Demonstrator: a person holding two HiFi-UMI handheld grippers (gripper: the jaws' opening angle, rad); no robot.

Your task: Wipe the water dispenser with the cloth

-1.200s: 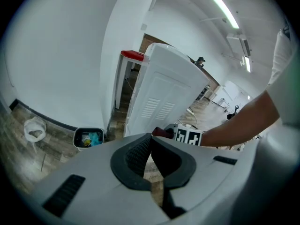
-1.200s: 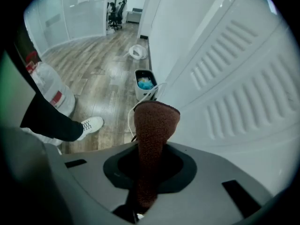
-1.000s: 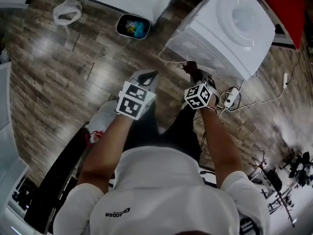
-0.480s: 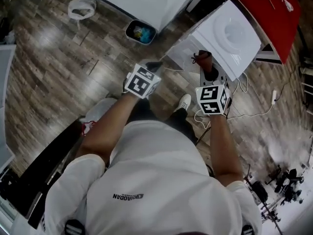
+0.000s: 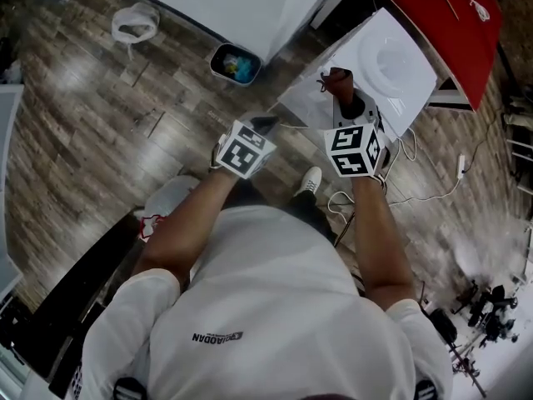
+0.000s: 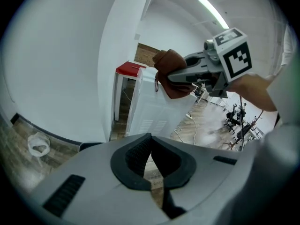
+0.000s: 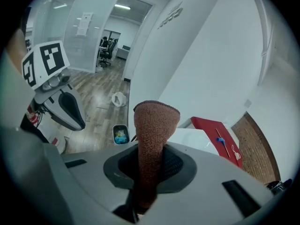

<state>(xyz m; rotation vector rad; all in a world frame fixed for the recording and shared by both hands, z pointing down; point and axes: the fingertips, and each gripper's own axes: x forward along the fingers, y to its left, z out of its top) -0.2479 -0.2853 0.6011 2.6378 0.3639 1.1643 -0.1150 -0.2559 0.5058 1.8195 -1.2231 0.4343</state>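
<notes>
The white water dispenser [image 5: 391,61] stands at the upper right of the head view, its round top recess showing. My right gripper [image 5: 341,90] is shut on a brown knitted cloth [image 5: 336,79], held up against the dispenser's front upper edge. In the right gripper view the cloth [image 7: 152,135] sticks up between the jaws of that gripper [image 7: 147,175], with the dispenser top [image 7: 199,137] just behind. My left gripper [image 5: 263,124] hangs shut and empty to the left of the dispenser's front. Its own view shows that gripper [image 6: 151,175], the dispenser [image 6: 154,109] and the cloth [image 6: 171,74].
A red table [image 5: 441,11] stands right behind the dispenser. A small bin [image 5: 235,63] with blue contents and a white bag [image 5: 135,22] lie on the wood floor by the white wall. Cables and a power strip [image 5: 410,150] trail to the dispenser's right.
My right gripper has carried the cloth up from the dispenser's lower front to its top front edge. The left gripper stays low beside it.
</notes>
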